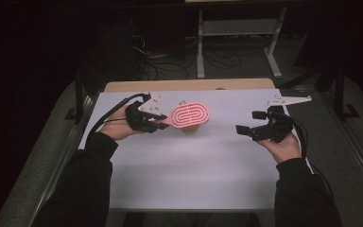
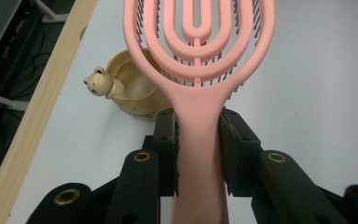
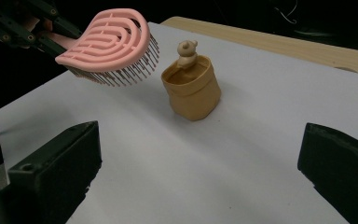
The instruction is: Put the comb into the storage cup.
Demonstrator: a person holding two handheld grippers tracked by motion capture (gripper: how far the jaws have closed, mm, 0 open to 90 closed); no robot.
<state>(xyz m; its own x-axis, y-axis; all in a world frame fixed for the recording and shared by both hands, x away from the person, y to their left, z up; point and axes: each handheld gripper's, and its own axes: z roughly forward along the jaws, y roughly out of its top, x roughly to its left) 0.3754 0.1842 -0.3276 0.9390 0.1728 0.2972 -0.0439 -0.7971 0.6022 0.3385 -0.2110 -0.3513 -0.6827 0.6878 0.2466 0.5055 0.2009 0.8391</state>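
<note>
A pink vented hairbrush (image 1: 189, 115) hangs in the air, bristles down, with my left gripper (image 1: 160, 120) shut on its handle (image 2: 198, 140). Its head (image 3: 109, 44) hovers above and just beside a tan cup (image 3: 192, 87) that has a small bear figure (image 3: 186, 52) on its rim. In the left gripper view the tan cup (image 2: 133, 91) stands upright on the white sheet, partly hidden behind the brush head. My right gripper (image 1: 248, 123) is held over the right side of the table, its jaws wide apart and holding nothing, well clear of the cup.
A white sheet (image 1: 194, 165) covers the table, with the wooden edge (image 1: 189, 85) showing at the far side. Beyond it stand a white table frame (image 1: 238, 33) and cables on a dark floor. Bare sheet lies between the two grippers and toward the front edge.
</note>
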